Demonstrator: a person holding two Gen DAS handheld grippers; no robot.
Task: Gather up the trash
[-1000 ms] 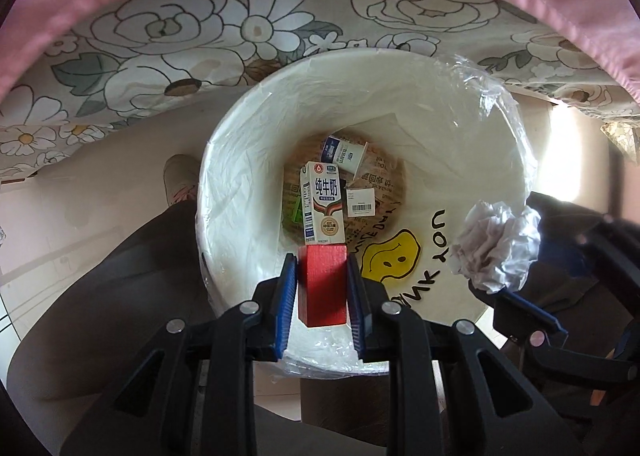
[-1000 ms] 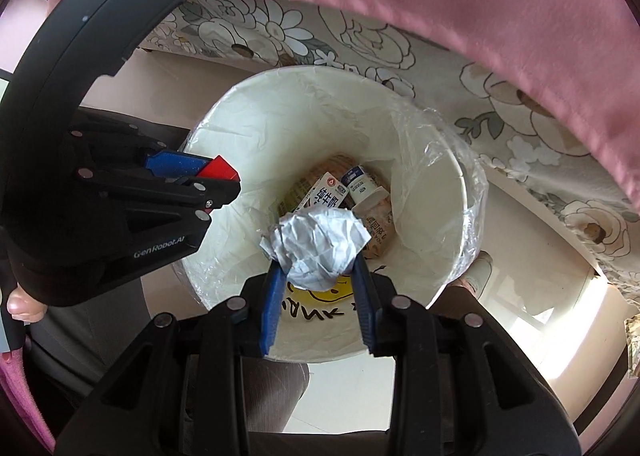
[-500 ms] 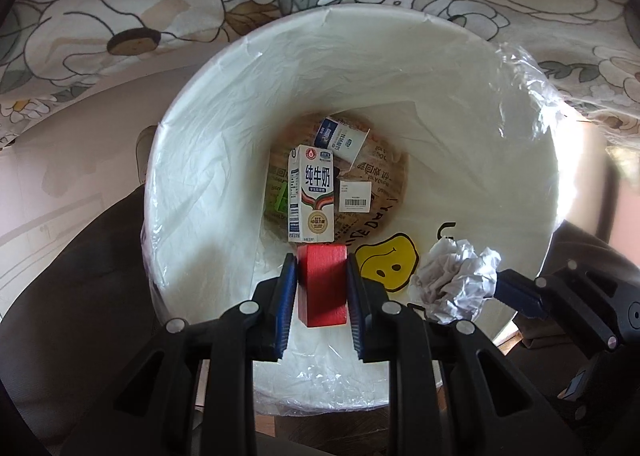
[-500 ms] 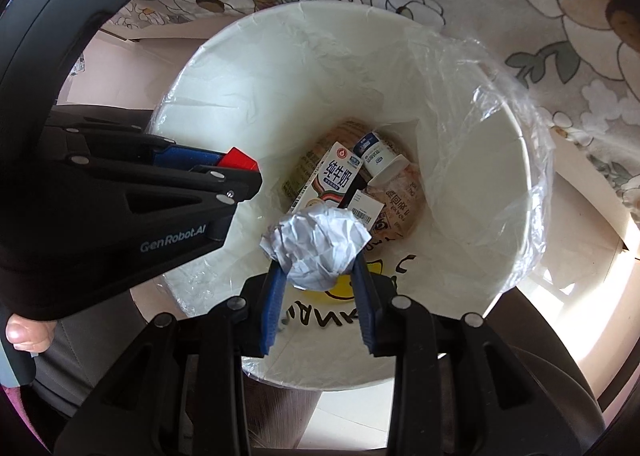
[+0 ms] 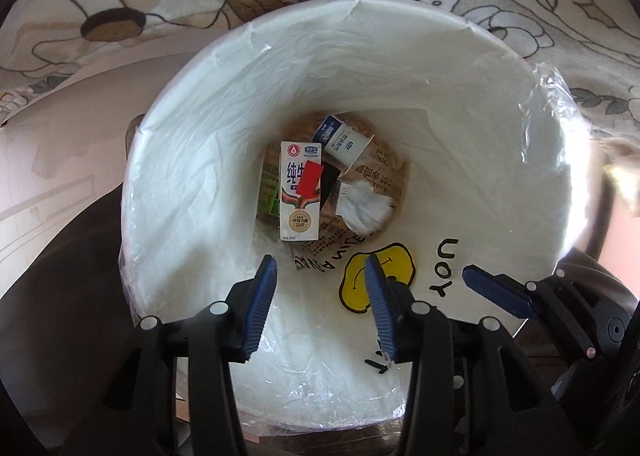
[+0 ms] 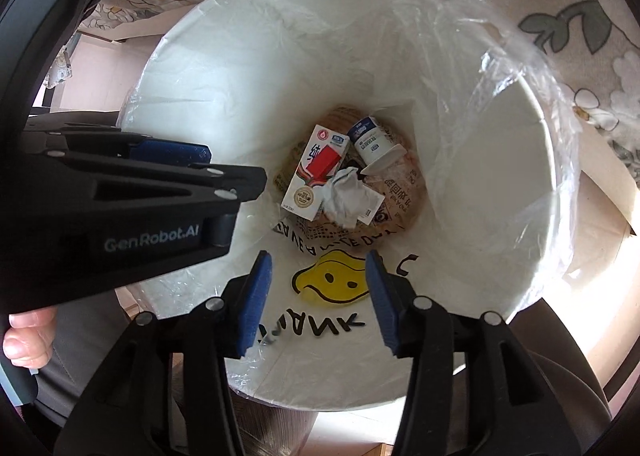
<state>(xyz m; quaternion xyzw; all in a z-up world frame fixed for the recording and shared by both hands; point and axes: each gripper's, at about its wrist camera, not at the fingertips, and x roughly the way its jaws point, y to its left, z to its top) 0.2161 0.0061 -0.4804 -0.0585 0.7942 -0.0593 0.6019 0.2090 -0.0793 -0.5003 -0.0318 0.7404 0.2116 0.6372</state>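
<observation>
Both the left gripper (image 5: 320,296) and right gripper (image 6: 318,292) are hovering spread and empty over the bin (image 5: 200,183), while the red block (image 5: 310,177) and crumpled paper (image 5: 362,207) are lying mid-frame at its bottom, suggesting this drop is finishing.

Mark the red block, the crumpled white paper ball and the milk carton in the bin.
Red block (image 5: 310,177): left wrist view, top face.
Crumpled white paper ball (image 6: 347,196): right wrist view, centre.
Milk carton (image 5: 298,221): left wrist view, lower front.

Both wrist views aimed straight down, close above the white bin (image 5: 500,159). Shared: its bottom with the milk carton (image 5: 299,197) (image 6: 313,177), seen from opposite sides
</observation>
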